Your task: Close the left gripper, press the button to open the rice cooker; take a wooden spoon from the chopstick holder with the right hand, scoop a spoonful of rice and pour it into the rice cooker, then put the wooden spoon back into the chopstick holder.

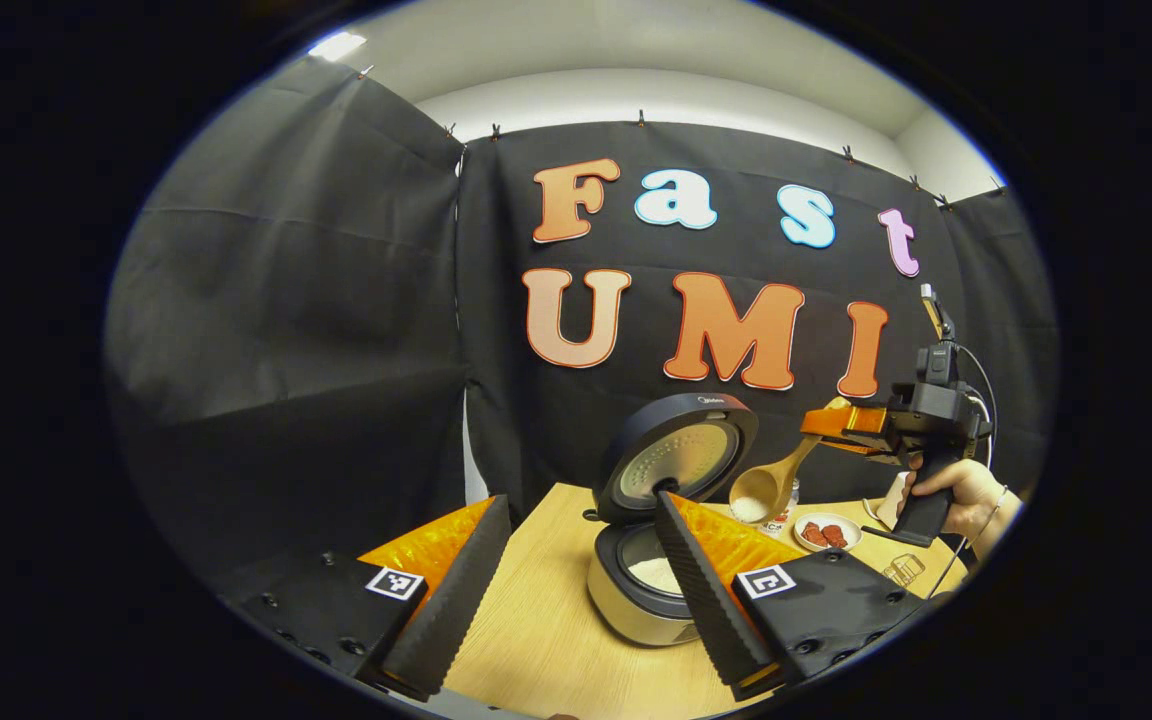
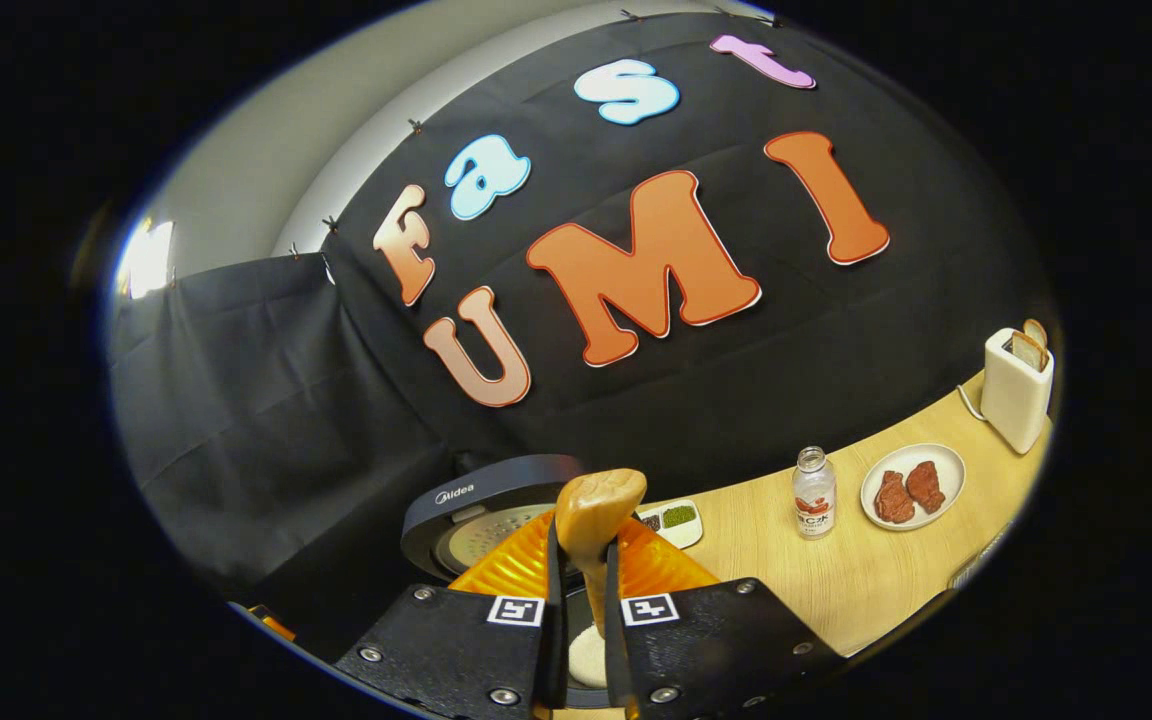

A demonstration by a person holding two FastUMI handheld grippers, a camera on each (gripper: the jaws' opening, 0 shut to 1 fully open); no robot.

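The rice cooker (image 1: pixel 636 590) stands open on the wooden table, its round lid (image 1: pixel 681 455) tipped back and white rice in the pot (image 1: pixel 656 572). My left gripper (image 1: pixel 578 500) is open, one finger on each side of the cooker and nothing between them. Right of the lid, my right gripper (image 1: pixel 818 421) is shut on the handle of the wooden spoon (image 1: pixel 771 482), whose bowl hangs down with some white in it. In the right gripper view the spoon (image 2: pixel 598 505) stands up between the shut fingers of my right gripper (image 2: pixel 583 560), above the lid (image 2: pixel 481 498) and the rice (image 2: pixel 588 655).
A hand (image 1: pixel 956 492) holds the right gripper. On the table stand a small bottle (image 2: pixel 814 492), a plate of red meat (image 2: pixel 911 487), a little dish of green beans (image 2: pixel 676 517) and a white toaster (image 2: pixel 1016 390) with bread. Black cloth closes the back and left.
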